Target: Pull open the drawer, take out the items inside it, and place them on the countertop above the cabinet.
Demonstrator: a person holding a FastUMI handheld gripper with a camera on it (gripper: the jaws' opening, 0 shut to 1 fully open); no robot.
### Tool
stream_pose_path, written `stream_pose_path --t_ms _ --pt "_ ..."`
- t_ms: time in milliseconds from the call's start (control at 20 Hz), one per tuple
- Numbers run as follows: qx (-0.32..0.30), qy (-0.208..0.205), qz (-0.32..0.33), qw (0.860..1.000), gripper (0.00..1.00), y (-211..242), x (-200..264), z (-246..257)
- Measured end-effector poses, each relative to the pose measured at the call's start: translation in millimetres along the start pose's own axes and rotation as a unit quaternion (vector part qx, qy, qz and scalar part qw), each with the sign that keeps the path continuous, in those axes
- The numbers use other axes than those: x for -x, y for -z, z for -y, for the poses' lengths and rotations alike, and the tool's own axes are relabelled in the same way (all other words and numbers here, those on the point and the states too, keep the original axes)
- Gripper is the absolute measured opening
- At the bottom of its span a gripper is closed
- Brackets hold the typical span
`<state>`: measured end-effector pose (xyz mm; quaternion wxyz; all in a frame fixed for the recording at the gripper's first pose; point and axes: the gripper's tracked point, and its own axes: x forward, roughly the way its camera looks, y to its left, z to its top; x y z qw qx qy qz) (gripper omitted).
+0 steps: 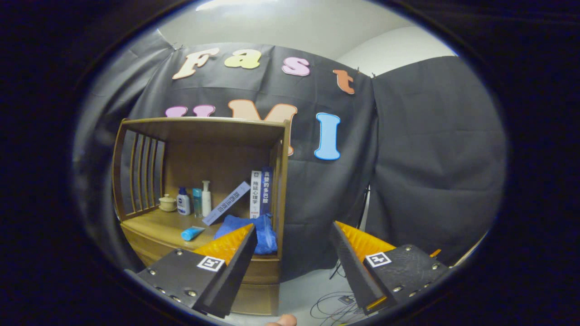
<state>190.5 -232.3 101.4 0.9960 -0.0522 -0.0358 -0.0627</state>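
My gripper [293, 235] is open, with nothing between its fingers. It is held in the air, off to the right of a wooden cabinet [199, 181]. On the cabinet's countertop [158, 228] lie a blue tube [192, 233] and a blue cloth [247, 235], the cloth partly hidden behind my left finger [226, 258]. The drawer front [265, 271] below the countertop looks shut, seen from the side; what is inside it is hidden.
At the back of the countertop stand a small jar [167, 203], three bottles [195, 201], a leaning book [226, 209] and two upright books [261, 192]. Cables [333, 308] lie on the pale floor to the right. A fingertip [283, 320] shows below.
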Motion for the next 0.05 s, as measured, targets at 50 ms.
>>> stream_pose_path --t_ms 50 --pt "0.000 0.001 0.000 1.000 0.97 4.5 0.8 7.8"
